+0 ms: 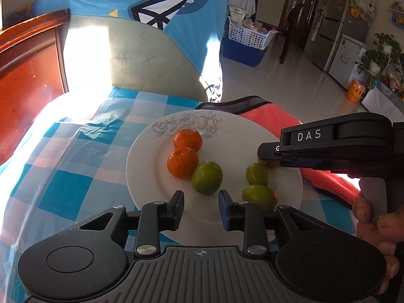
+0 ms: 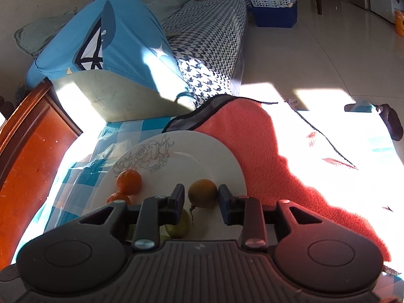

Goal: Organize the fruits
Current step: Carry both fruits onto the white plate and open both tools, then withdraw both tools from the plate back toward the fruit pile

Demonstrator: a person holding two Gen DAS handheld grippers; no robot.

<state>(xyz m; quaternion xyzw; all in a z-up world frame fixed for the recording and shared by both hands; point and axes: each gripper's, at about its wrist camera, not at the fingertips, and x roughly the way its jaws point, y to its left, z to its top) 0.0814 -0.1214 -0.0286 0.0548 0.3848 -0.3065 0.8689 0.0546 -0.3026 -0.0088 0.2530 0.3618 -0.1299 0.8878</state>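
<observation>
Fruits sit together on the white plate (image 1: pixel 141 174) in front of you, which rests on the checked cloth (image 1: pixel 65 176) with its right edge against the red towel (image 2: pixel 252 136). From your left wrist camera you see two oranges (image 1: pixel 188 140) touching one another toward the plate's far left, one green fruit (image 1: pixel 207 178) just beside the nearer orange, and two more green ones (image 1: pixel 257 174) close together on the right side. Your left gripper (image 1: pixel 201 209) hovers over the plate's near edge with its jaws slightly parted and nothing between them; the middle green fruit lies just beyond the fingertips, apart from them. Your right gripper (image 2: pixel 201 208) reaches in over the plate's right side, and your right hand (image 1: pixel 378 229) shows around its handle in the left camera. A yellow-orange fruit (image 2: pixel 202 193) sits between the right fingers (image 2: pixel 178 199), filling nearly the whole gap; narrow slivers of light seem to show at both sides, so the pads look just clear of it rather than pinching, though the shadow makes that hard to judge. A pale green fruit (image 2: pixel 180 227) lies below that gripper, partly hidden by its left finger. Sun glare washes out much of the cloth at left.
</observation>
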